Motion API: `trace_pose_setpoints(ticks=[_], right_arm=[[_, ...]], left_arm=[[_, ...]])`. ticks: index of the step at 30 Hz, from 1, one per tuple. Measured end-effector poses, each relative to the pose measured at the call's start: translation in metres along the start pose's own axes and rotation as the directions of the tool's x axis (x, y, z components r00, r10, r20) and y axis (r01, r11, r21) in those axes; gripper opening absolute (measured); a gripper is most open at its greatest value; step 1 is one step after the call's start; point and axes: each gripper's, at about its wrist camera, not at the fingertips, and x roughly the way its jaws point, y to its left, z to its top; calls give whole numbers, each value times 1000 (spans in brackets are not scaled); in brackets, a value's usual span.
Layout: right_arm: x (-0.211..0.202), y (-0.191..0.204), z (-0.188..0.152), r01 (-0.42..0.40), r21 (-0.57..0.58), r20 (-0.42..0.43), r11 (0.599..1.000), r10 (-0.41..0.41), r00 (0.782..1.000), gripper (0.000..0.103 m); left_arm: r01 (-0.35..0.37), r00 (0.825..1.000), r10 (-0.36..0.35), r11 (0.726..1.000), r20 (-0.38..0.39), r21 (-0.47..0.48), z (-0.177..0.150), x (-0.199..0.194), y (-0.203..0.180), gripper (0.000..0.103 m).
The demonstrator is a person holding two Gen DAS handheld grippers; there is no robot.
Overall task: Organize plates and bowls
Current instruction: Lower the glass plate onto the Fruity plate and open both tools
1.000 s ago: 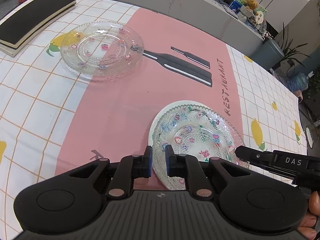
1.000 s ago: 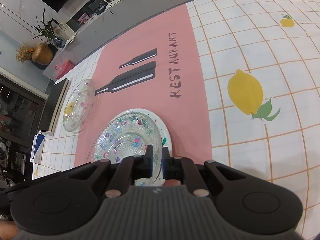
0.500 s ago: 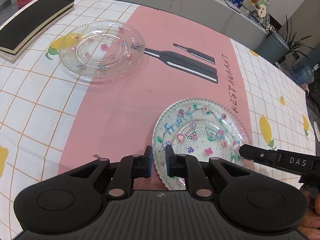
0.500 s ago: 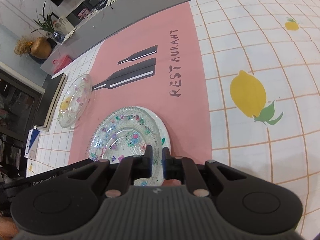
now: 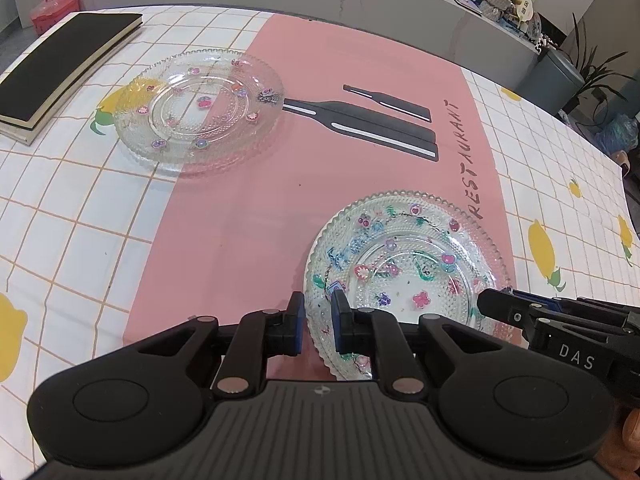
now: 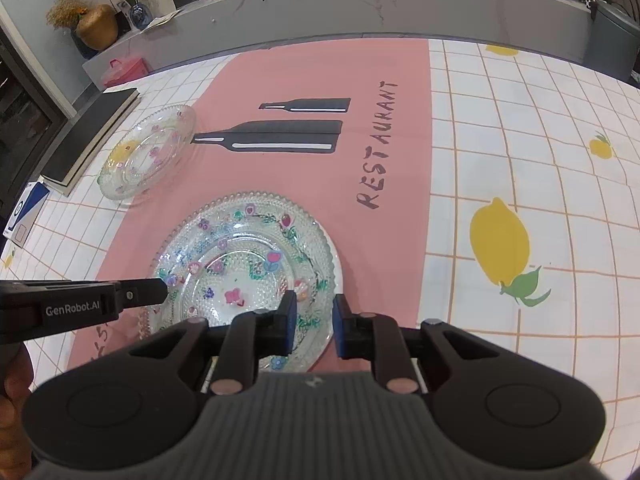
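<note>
So the counter (image 5: 80, 240) has a lemon-print checked cloth with a pink "RESTAURANT" strip down the middle. A black notebook (image 5: 60, 68) sits at the far left edge, with a red box (image 5: 52, 10) behind it. One clear glass plate (image 5: 200, 114) rests near the notebook, well apart from the nearer flowery glass plate (image 5: 404, 268), which looks stacked on a white one, though that's hard to tell through the glass. The left hand-held gripper (image 5: 316, 320) has its jaws a little apart, straddling the near plate's left rim. The right hand-held gripper (image 6: 312, 322) straddles the opposite rim, also slightly apart, not pinching the plate as far as I can see.
</note>
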Motion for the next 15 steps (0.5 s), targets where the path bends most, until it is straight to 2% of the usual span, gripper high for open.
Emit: trace_pose_setpoints(ticks=[5, 7, 10, 12, 15], right_arm=[[2, 9, -2, 45, -62, 0, 997, -45, 999, 19], [5, 12, -5, 50, -91, 2, 995, -50, 999, 26], [6, 15, -6, 52, -111, 1, 993, -52, 999, 30], [7, 14, -5, 53, -114, 1, 992, -53, 999, 31], [7, 12, -4, 60, -109, -1, 992, -60, 998, 37]], left_arm=[[-4, 1000, 4, 1000, 4, -3, 0, 0, -2, 18], [2, 1000, -2, 1000, 1, -11, 0, 0, -1, 21], [15, 1000, -15, 999, 3, -36, 1, 1, 3, 21], [14, 1000, -14, 999, 1, -40, 2, 1, 5, 24], [-4, 1000, 4, 999, 7, -50, 5, -1, 9, 36]])
